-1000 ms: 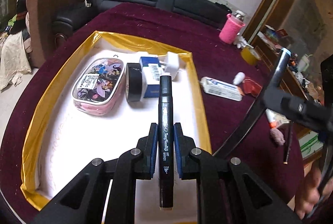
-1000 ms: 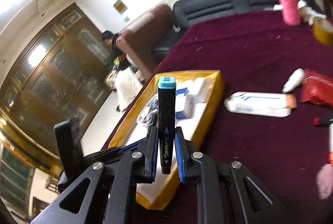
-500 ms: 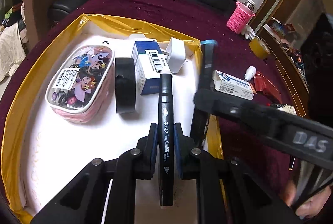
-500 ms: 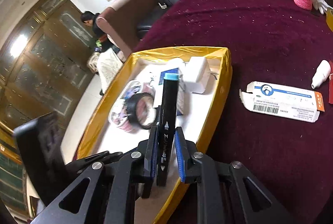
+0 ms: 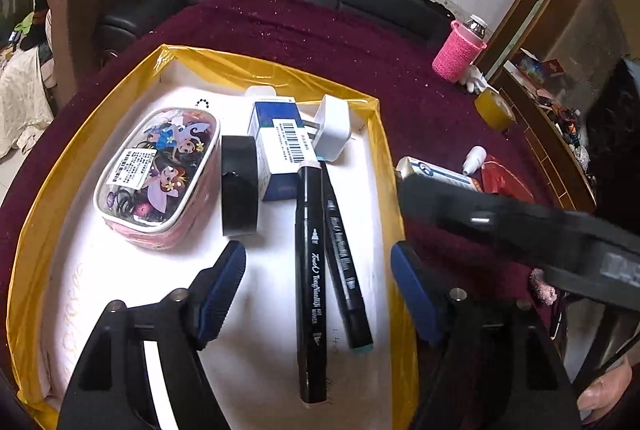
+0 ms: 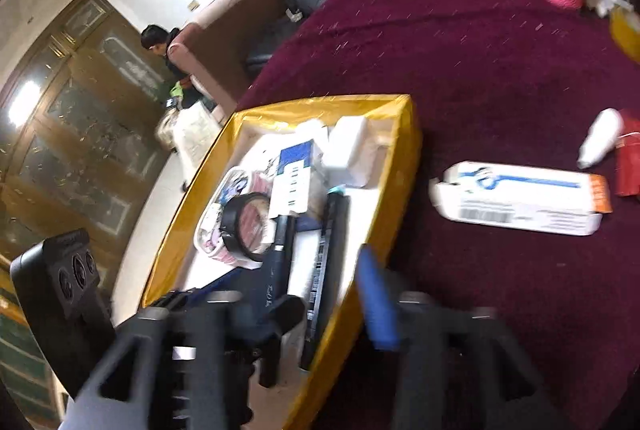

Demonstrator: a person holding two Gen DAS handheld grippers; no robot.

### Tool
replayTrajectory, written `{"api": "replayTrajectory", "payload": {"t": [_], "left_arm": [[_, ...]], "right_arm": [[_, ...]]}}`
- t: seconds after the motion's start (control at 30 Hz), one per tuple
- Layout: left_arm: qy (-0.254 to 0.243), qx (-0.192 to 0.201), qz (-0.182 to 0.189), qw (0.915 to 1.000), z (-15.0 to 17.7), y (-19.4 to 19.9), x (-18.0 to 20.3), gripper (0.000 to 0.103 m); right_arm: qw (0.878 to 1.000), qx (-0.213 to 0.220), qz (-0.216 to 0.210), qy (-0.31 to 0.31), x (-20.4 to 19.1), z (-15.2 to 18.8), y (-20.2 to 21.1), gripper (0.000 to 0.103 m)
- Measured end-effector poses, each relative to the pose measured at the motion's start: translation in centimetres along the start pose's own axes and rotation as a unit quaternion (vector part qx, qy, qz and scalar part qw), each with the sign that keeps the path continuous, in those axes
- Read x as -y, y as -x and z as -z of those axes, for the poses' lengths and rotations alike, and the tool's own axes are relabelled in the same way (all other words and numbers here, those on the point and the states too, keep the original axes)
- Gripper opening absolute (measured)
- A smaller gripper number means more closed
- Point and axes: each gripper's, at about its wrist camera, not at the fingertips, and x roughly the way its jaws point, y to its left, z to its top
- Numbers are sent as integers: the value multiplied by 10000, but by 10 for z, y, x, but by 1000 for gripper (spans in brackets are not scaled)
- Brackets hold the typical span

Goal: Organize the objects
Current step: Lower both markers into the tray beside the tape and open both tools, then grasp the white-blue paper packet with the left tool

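On a maroon tablecloth, two markers lay mid-frame in the gold-rimmed tray; both the left gripper and the right gripper were opening, holding nothing.

Glossy gold foil tray rim, fuzzy maroon cloth, knitted pink sleeve

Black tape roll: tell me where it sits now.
In the left wrist view, the black tape roll stands on edge in the gold-rimmed tray, between the cartoon pouch and blue-and-white box.
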Motion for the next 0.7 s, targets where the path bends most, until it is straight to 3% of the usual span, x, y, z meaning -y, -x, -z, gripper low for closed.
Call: {"api": "replayTrajectory", "payload": {"t": [0.03, 0.17, 0.3, 0.33, 0.53, 0.7], "left_arm": [[20, 22, 9, 10000, 0, 2, 0, 75], [179, -3, 69, 9998, 0, 3, 2, 80], [296, -269, 1129, 9928, -1, -3, 12, 80], [299, -210, 1253, 9914, -2, 1, 15, 80], [28, 483, 469, 9977, -5, 46, 28, 83], [-320, 605, 491, 9964, 4, 64, 58, 89]], "right_arm": [[9999, 128, 78, 49, 0, 1, 7, 83], [9978, 480, 375, 278, -1, 7, 34, 83], [9977, 600, 291, 151, 7, 14, 52, 84], [9977, 610, 264, 104, 10, 15, 56, 84], [9954, 894, 339, -87, 36, 20, 93, 84], [9811, 1642, 1025, 47, 61, 28, 157, 88]]}}
